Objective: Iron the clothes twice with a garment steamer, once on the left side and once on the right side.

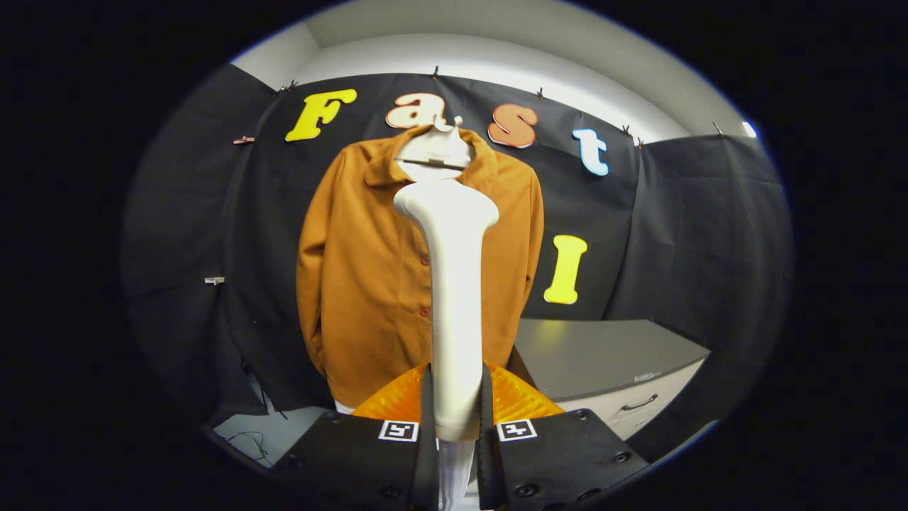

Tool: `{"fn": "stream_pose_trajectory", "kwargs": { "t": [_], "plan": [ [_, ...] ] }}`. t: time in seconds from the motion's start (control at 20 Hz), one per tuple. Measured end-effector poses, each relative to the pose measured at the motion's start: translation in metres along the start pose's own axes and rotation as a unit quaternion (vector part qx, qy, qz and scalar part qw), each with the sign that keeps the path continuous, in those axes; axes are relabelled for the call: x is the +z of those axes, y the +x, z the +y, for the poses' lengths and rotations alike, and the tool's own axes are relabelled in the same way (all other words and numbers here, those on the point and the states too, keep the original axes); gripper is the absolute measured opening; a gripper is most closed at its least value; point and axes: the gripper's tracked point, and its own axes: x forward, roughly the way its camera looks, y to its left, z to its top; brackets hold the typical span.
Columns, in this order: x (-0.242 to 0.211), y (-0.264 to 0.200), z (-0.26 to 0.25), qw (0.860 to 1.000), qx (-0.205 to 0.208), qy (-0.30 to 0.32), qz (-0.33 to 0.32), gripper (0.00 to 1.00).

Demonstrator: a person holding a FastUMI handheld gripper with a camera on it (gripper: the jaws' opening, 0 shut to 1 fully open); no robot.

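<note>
Gripping the white garment steamer (455, 298) upright between closed fingers, the gripper (456, 426) is holding its head before the far orange shirt's (369, 277) collar, likely needing a downward left-side pass next.

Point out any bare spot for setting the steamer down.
The grey cabinet top, right of the brown shirt, lies bare. Straight ahead is crowded: the tongs are shut on the steamer, its head in front of the shirt.
</note>
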Motion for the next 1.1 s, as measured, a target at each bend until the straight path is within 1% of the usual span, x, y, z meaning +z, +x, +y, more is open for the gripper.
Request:
{"fn": "stream_pose_trajectory", "kwargs": {
  "t": [0.15, 0.35, 0.6, 0.9, 1.1],
  "plan": [
    [0.027, 0.006, 0.026, 1.000, 0.017, -0.001, -0.024, 0.25],
    [0.046, 0.023, 0.060, 0.998, 0.036, -0.016, -0.041, 0.25],
    [0.041, 0.055, 0.093, 0.997, 0.055, -0.043, -0.045, 0.25],
    [0.029, 0.100, 0.103, 0.995, 0.056, -0.066, -0.041, 0.25],
    [0.021, 0.118, 0.103, 0.994, 0.041, -0.088, -0.045, 0.25]
  ]
}}
